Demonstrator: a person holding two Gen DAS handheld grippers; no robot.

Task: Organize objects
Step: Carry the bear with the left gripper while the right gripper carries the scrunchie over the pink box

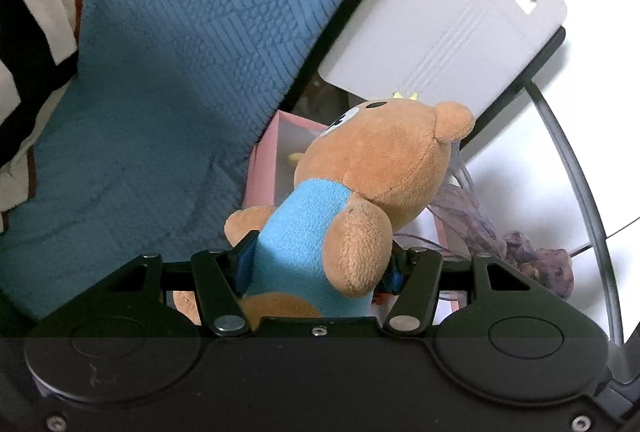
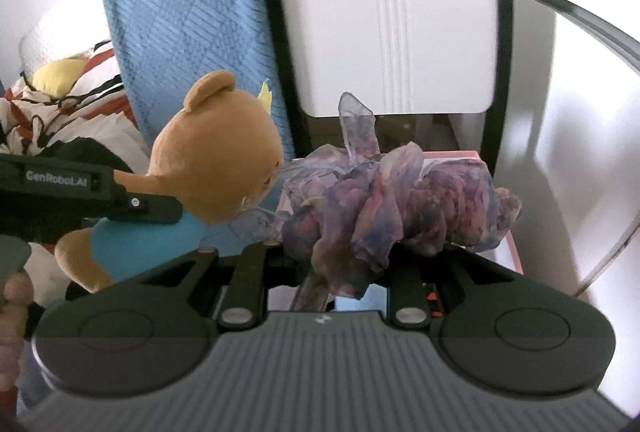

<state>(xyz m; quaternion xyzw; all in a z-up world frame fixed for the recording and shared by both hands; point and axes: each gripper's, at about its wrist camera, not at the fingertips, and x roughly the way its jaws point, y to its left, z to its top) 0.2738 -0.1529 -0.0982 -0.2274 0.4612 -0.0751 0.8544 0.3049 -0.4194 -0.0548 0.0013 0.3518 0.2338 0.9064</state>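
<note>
Brown plush bear (image 1: 360,183) between left jaws.

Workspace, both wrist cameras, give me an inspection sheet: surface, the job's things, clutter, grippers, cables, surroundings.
Surface: white round table with a dark rim.
Job's things: plush bear in a blue shirt, held above the pink box; purple scarf, bunched up, draped over the same box's far side.
Clutter: something small and yellow inside the box, too hidden to name.
Grippers: left gripper has its jaws shut on the bear's body; right gripper has scarf fabric between its jaws, which are hidden under it.
Cables: nothing seen.
Surroundings: white chair back in a black frame behind the box; blue quilted cloth beside it; patterned bedding to the left.
</note>
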